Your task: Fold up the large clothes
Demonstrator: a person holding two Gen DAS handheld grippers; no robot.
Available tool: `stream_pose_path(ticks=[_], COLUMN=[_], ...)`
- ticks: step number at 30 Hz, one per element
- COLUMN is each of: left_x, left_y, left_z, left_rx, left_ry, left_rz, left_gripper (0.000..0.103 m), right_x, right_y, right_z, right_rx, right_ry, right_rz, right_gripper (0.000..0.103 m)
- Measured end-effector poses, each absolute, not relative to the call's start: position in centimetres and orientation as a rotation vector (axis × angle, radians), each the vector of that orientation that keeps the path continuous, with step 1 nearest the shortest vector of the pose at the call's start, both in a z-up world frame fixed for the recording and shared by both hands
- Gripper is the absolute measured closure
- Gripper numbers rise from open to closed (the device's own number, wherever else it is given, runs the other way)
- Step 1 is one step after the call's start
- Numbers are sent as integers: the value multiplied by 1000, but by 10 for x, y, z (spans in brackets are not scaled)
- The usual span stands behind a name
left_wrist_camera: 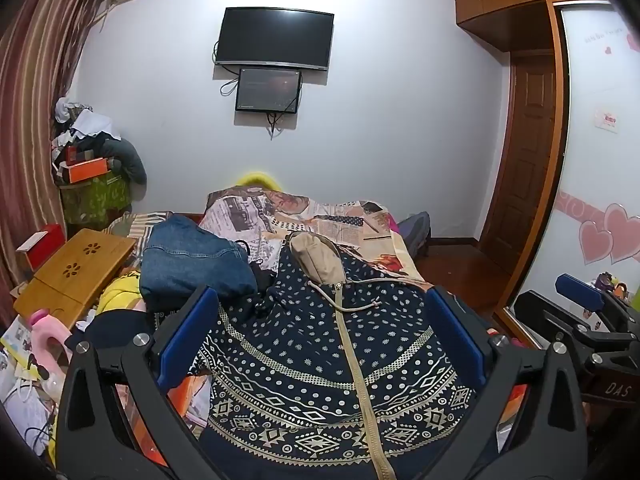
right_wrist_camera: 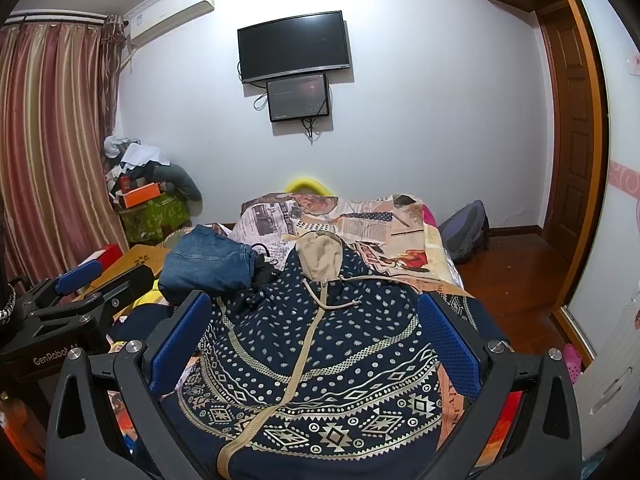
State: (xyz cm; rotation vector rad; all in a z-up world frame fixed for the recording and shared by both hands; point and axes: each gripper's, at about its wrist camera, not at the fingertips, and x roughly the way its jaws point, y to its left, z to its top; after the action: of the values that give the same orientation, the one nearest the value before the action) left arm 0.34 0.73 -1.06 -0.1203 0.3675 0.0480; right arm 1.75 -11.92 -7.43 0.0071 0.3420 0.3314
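A navy zip hoodie (left_wrist_camera: pixel 320 364) with a beige pattern, beige hood (left_wrist_camera: pixel 316 258) and drawstrings lies spread front-up on the bed; it also shows in the right wrist view (right_wrist_camera: pixel 316 360). My left gripper (left_wrist_camera: pixel 320 332) is open and empty, its blue pads wide apart above the hoodie's lower body. My right gripper (right_wrist_camera: pixel 316 332) is open and empty too, hovering over the same garment. The right gripper also shows at the right edge of the left wrist view (left_wrist_camera: pixel 580 292). The left gripper shows at the left of the right wrist view (right_wrist_camera: pixel 76 276).
Folded jeans (left_wrist_camera: pixel 192 260) lie on the bed to the hoodie's left. A newspaper-print quilt (left_wrist_camera: pixel 320 216) lies behind the hood. A wooden lap table (left_wrist_camera: pixel 76 272) and clutter sit left. A backpack (right_wrist_camera: pixel 468 232), wooden floor and wardrobe door (left_wrist_camera: pixel 592 160) are on the right.
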Motion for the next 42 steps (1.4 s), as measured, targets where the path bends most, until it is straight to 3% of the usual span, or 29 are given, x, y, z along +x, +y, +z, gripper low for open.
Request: stream_pose_path(ticks=[14, 26, 33, 42], left_x=[13, 47, 70, 80], left_y=[16, 111, 199, 313], left_z=[-11, -19, -67, -182], left_rx=[-125, -155, -286, -545], left_ry=[370, 360, 455, 643], left_rz=[72, 329, 452, 661], left_gripper=[0, 0, 0, 0], right_x=[25, 60, 96, 143], right_y=[-119, -113, -105, -103], right_z=[-75, -91, -107, -130], right_rx=[1, -38, -56, -61], right_ry=[352, 427, 511, 621], right_rz=[322, 276, 243, 169], right_gripper=[0, 0, 0, 0])
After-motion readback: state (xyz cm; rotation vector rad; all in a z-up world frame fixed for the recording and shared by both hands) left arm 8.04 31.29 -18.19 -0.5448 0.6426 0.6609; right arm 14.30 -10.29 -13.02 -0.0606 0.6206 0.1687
